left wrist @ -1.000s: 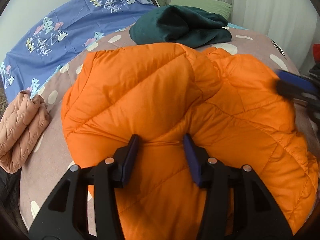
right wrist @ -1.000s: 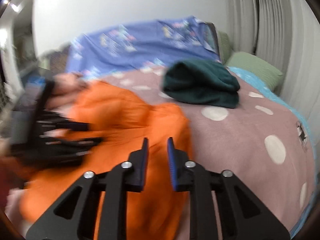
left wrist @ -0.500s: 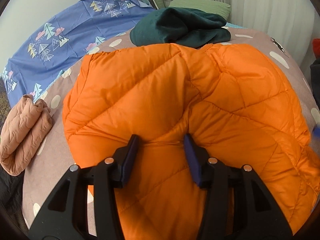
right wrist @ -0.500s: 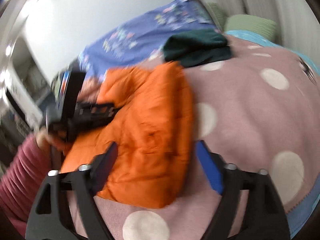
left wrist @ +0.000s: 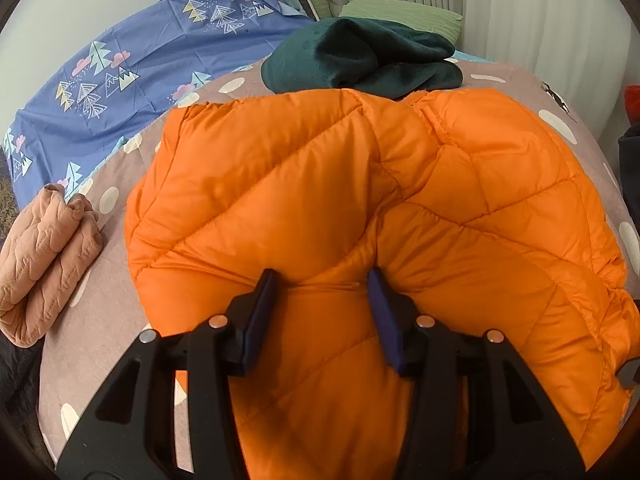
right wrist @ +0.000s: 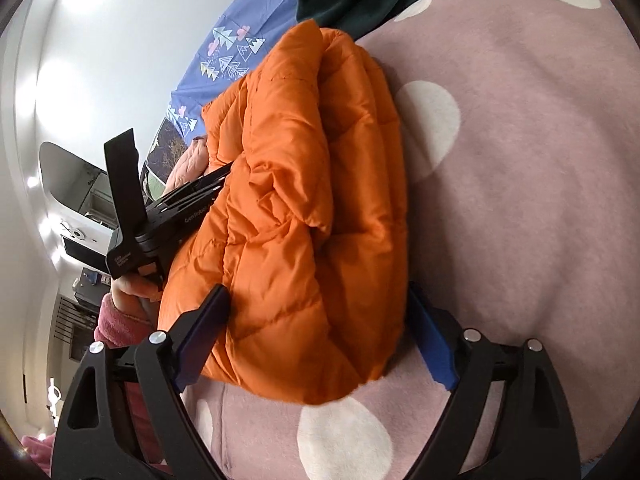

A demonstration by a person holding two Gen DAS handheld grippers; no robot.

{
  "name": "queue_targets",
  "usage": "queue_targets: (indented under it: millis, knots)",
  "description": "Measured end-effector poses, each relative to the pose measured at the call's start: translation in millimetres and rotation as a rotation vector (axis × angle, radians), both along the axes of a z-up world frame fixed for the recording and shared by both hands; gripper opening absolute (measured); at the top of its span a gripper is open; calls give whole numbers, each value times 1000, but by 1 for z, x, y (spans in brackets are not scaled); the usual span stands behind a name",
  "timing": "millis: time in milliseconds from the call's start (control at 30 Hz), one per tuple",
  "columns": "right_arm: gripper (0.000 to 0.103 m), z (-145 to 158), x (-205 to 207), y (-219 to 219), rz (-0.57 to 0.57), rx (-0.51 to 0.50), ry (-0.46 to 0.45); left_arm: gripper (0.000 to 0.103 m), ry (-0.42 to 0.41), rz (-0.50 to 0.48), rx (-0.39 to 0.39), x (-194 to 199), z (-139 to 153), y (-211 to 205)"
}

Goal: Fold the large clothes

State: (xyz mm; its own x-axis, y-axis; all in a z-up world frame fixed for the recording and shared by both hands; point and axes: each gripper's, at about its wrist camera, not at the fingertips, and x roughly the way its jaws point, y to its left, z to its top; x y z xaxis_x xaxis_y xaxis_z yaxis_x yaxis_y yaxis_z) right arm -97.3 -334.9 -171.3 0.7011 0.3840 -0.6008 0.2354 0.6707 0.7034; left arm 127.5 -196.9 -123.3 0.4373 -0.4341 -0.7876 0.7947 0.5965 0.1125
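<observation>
A puffy orange quilted jacket (left wrist: 320, 200) lies folded on the dotted mauve bedspread (right wrist: 520, 160). My left gripper (left wrist: 322, 292) is shut on a pinched ridge of the jacket at its near edge. In the right wrist view it (right wrist: 160, 220) reaches in from the left, held by a hand (right wrist: 128, 288) in a pink sleeve. My right gripper (right wrist: 316, 292) is rolled onto its side, low at the jacket's (right wrist: 300, 200) other edge. Its jaws are opening wide with the thick folded edge between them, and the right pad stands apart from the fabric.
A dark green garment (left wrist: 360, 60) lies bunched just beyond the jacket. A folded peach quilted garment (left wrist: 44, 260) sits at the left. A blue tree-print sheet (left wrist: 140, 72) covers the far left, with a green pillow (left wrist: 400, 16) and curtains behind.
My right gripper has dropped, rolled sideways and come to the jacket's edge, its jaws going from nearly shut to wide. The left gripper has kept its hold and its place.
</observation>
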Motion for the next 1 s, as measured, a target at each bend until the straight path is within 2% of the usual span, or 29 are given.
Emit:
queue_targets:
  millis: [300,467,833,900,933,967,1000]
  knots:
    - [87,1,6,6,-10,8,2,49,13,0,-15,2,0,2]
    - [78,-1,1,3,-61,12,17,49,10,0,-14,2,0,2]
    - [83,0,15,9,-69,-14,30,49,10,-2,-21,1,0,1]
    - [67,1,12,9,-67,-23,23,49,9,-2,-22,1,0,1]
    - [52,1,11,9,-62,-10,15,49,10,-2,-21,2,0,2]
    - [42,0,8,7,-65,10,3,49,10,-2,-21,2,0,1]
    - [39,2,5,6,-67,12,-5,49,9,-1,-21,1,0,1]
